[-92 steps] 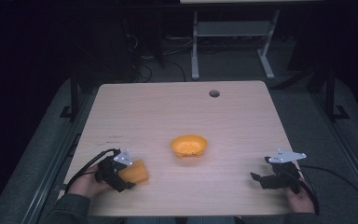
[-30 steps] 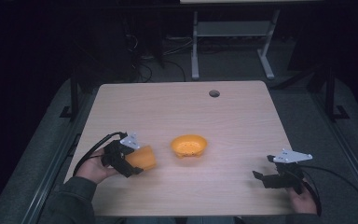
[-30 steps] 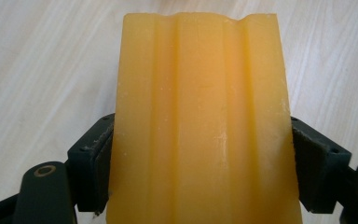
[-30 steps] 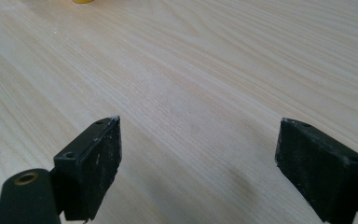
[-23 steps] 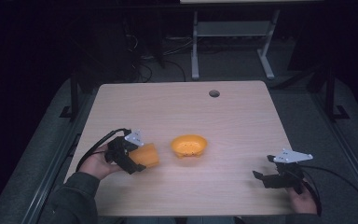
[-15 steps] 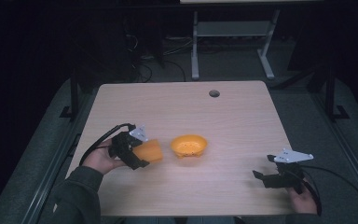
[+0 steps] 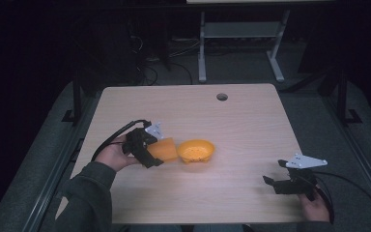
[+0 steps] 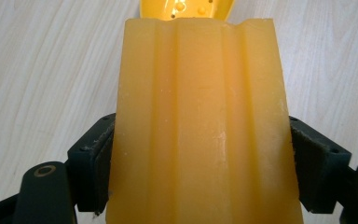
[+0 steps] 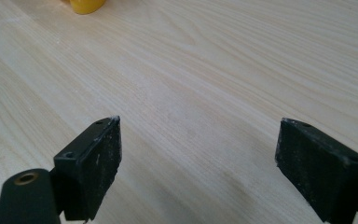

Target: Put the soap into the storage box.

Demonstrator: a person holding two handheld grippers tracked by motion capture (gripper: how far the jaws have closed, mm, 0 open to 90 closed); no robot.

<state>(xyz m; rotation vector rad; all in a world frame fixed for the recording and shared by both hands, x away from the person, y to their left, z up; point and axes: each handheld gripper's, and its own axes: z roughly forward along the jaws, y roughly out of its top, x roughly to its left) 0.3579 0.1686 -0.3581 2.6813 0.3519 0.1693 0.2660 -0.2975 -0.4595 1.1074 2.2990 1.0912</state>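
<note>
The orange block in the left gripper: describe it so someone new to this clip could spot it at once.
Start at the wooden table and find the orange bowl near its middle. Just left of that bowl, the left gripper is shut on the orange block. Unlike the round, hollow bowl, the block is a solid, flat-sided slab with shallow lengthwise grooves, and it sits between black jaws.

My view: dark olive-grey long sleeve (image 7: 89, 193); two black two-jaw grippers (image 7: 145, 147) (image 7: 290, 182), grey three-cornered top plates, trailing black cables.
</note>
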